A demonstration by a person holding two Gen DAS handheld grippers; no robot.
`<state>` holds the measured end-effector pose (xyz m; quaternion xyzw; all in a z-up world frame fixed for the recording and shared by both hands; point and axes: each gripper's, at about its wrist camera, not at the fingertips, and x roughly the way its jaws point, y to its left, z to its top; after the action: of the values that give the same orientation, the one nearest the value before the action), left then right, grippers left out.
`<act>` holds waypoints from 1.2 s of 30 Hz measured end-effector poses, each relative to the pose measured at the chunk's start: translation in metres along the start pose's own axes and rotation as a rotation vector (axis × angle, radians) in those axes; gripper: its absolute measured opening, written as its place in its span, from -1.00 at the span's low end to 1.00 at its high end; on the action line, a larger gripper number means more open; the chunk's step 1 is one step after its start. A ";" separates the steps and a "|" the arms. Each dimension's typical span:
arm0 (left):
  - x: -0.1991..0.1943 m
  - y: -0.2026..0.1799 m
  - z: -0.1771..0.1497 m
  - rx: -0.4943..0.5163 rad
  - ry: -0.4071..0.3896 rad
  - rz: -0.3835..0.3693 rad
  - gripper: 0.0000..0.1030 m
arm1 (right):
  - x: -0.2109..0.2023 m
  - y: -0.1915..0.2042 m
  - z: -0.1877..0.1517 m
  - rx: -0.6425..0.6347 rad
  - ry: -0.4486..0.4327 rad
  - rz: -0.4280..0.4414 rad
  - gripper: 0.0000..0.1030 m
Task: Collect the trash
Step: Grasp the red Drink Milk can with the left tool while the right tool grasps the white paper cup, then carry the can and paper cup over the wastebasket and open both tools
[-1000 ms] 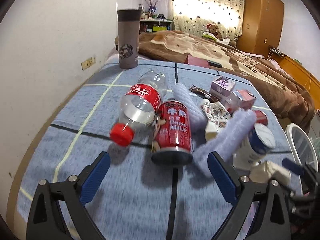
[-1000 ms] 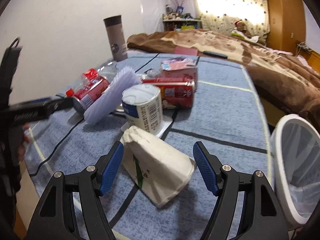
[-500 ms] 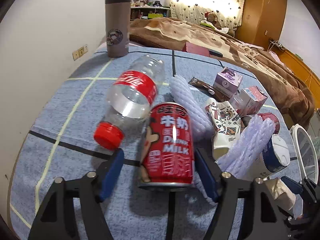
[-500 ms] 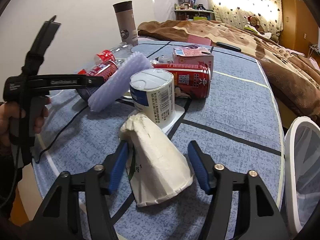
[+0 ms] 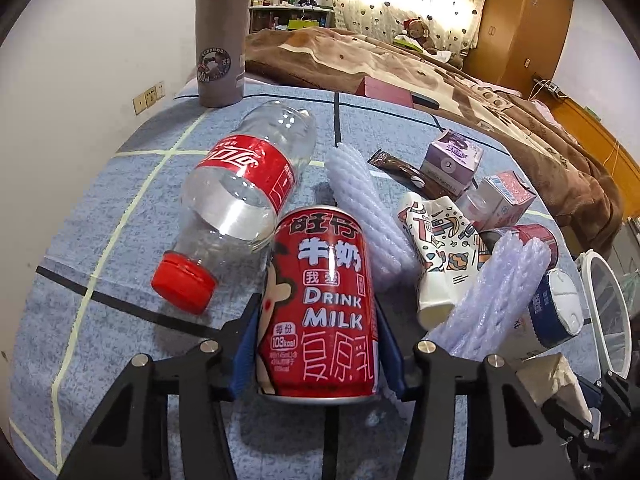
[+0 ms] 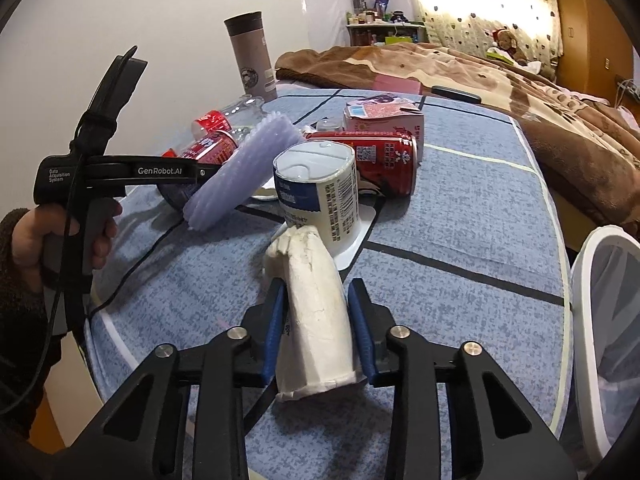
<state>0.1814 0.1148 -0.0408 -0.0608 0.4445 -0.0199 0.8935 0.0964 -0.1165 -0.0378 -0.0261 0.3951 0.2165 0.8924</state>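
On the blue checked bedcover (image 5: 120, 240), within one second: my left gripper (image 5: 316, 354) closed from wide onto the red cylindrical milk can (image 5: 320, 304), my right gripper (image 6: 316, 332) onto the crumpled white paper cup (image 6: 316, 320); both items secured, bin-ready.

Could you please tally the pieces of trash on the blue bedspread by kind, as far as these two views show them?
Red milk cans: 2
Plastic bottle: 1
Foam fruit sleeves: 2
Paper cups, crushed: 2
Small cartons: 2
Yogurt tub: 1
Brown wrapper: 1
Total: 11
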 end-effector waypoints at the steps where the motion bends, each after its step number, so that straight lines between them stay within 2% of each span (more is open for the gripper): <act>1: 0.000 0.000 0.001 0.001 0.000 0.002 0.06 | 0.000 0.000 0.001 0.000 -0.002 0.002 -0.48; 6: -0.001 0.001 0.001 -0.009 -0.012 -0.008 0.06 | -0.001 -0.003 0.001 0.016 -0.011 0.005 -0.57; 13: -0.017 0.001 -0.005 -0.018 -0.052 -0.023 0.06 | -0.007 -0.009 0.002 0.047 -0.041 0.011 -0.59; 19: -0.039 -0.006 -0.013 -0.006 -0.087 -0.030 0.06 | -0.017 -0.014 0.005 0.062 -0.074 -0.019 -0.59; 29: -0.085 -0.043 -0.016 0.067 -0.180 -0.074 0.06 | -0.048 -0.029 0.008 0.096 -0.165 -0.075 -0.59; 36: -0.093 -0.083 -0.014 0.126 -0.194 -0.139 0.06 | -0.068 -0.050 0.008 0.139 -0.214 -0.140 -0.58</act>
<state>0.1159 0.0397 0.0347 -0.0367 0.3487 -0.1036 0.9308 0.0819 -0.1849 0.0104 0.0313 0.3090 0.1273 0.9420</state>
